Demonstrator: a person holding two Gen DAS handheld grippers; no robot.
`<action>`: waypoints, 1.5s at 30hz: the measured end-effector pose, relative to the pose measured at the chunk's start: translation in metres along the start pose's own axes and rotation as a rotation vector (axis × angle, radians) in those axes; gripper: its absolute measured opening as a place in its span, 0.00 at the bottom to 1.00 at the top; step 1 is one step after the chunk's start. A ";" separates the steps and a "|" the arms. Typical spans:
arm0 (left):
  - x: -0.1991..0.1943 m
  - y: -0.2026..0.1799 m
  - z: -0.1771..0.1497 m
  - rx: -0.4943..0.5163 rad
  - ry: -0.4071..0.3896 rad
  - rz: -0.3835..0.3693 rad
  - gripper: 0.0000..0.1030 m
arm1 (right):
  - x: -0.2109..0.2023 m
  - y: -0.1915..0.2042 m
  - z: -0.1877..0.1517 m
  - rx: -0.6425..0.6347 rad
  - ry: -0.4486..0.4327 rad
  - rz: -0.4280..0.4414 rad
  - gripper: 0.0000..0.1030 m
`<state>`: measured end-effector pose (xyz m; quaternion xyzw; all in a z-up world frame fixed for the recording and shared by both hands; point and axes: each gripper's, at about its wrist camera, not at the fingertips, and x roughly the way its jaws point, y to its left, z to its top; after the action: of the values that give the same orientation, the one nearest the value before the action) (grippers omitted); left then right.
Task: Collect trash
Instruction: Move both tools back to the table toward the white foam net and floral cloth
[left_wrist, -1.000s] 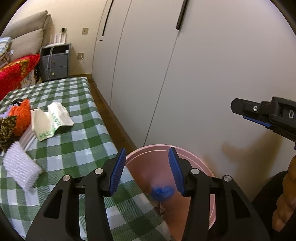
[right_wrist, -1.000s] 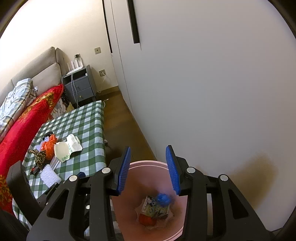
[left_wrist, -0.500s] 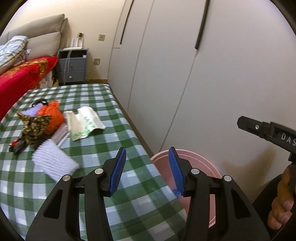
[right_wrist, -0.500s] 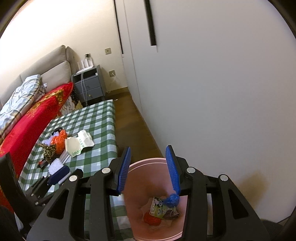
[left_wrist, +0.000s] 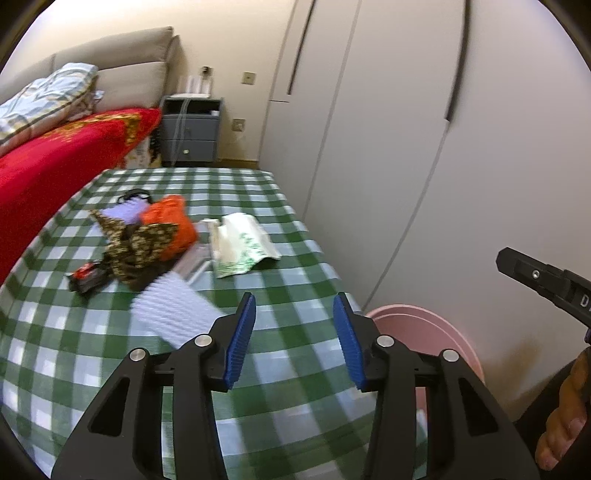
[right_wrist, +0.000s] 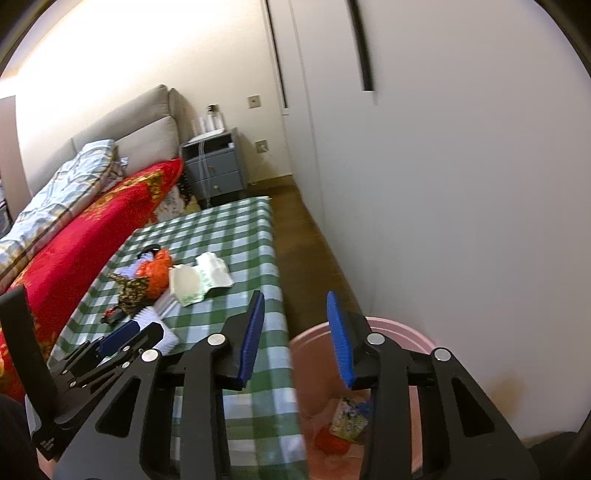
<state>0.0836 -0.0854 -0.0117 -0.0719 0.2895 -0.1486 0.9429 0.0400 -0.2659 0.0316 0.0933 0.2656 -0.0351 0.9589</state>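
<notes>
A pink bin (right_wrist: 314, 373) stands on the floor at the table's right end; it also shows in the left wrist view (left_wrist: 436, 332). It holds a printed wrapper (right_wrist: 349, 419) and a red item (right_wrist: 330, 441). On the green checked table (left_wrist: 280, 350) lie a white paper bag (left_wrist: 240, 245), an orange crumpled bag (left_wrist: 168, 218), a brown patterned wrapper (left_wrist: 138, 243), a small dark packet (left_wrist: 86, 278) and a white ridged piece (left_wrist: 173, 314). My left gripper (left_wrist: 293, 332) is open and empty above the table. My right gripper (right_wrist: 295, 334) is open and empty above the bin's left rim.
White wardrobe doors (left_wrist: 388, 129) run along the right. A bed with a red blanket (left_wrist: 55, 155) lies left of the table. A grey nightstand (left_wrist: 192, 129) stands at the far wall. A strip of wooden floor (right_wrist: 306, 236) runs between table and wardrobe.
Both grippers have swung left, from over the bin toward the table. The table items now sit nearer the centre of both views. Both stayed open.
</notes>
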 end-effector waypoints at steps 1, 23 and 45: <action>0.000 0.005 0.000 -0.008 -0.002 0.015 0.39 | 0.003 0.003 -0.001 -0.001 0.001 0.012 0.29; -0.004 0.092 0.015 -0.177 -0.077 0.297 0.19 | 0.098 0.094 -0.003 -0.025 0.051 0.278 0.10; 0.047 0.144 0.034 -0.250 0.014 0.331 0.43 | 0.188 0.147 -0.010 -0.047 0.188 0.350 0.28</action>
<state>0.1745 0.0370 -0.0403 -0.1387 0.3200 0.0449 0.9361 0.2133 -0.1231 -0.0507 0.1184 0.3347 0.1473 0.9232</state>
